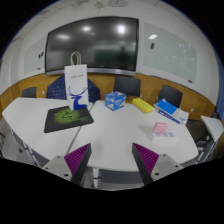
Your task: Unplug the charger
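My tongs [112,160] hang released above the white tabletop [115,125], nothing between the fingers. Beyond them sit a black mat [67,118], a white paper bag [77,82] and a blue box [115,100]. I cannot make out the charger.

The gripper [112,160] is seen from behind, held roughly level and pointed forward. Its two jaws are spread well apart, with a wide clear gap left between them. Nothing is held or touched by either jaw. A magenta pad [78,158] is carried on the inner face of the left jaw, and a matching pad [146,158] is carried on the right jaw. The holding hand cannot be seen.
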Available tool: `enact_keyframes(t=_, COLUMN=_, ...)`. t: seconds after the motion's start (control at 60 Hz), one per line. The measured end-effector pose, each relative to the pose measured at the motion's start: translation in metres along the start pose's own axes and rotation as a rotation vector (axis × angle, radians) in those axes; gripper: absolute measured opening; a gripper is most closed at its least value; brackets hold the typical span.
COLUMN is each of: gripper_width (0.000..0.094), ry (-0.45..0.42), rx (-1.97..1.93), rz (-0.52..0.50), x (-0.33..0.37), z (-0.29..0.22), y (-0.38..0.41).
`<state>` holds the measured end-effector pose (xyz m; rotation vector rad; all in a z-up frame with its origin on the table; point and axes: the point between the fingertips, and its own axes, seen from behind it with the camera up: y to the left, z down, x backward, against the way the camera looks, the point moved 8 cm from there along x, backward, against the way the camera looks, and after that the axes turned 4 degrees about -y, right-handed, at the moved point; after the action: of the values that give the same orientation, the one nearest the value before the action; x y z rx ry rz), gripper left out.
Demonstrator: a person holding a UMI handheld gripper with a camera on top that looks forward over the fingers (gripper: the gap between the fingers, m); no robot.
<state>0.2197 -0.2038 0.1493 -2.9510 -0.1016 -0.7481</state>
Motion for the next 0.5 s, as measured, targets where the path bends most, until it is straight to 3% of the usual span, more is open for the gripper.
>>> enact_keyframes(t=0.317, gripper_width=0.0859, ry=0.024, rx=-0.060, rz=0.185, x=-0.006, z=0.022, y=-0.126)
enact_keyframes(t=0.5, gripper_width=0.0857, ry=0.002, rx=-0.083, rz=0.214, x=-0.021, z=0.032, y=-0.177)
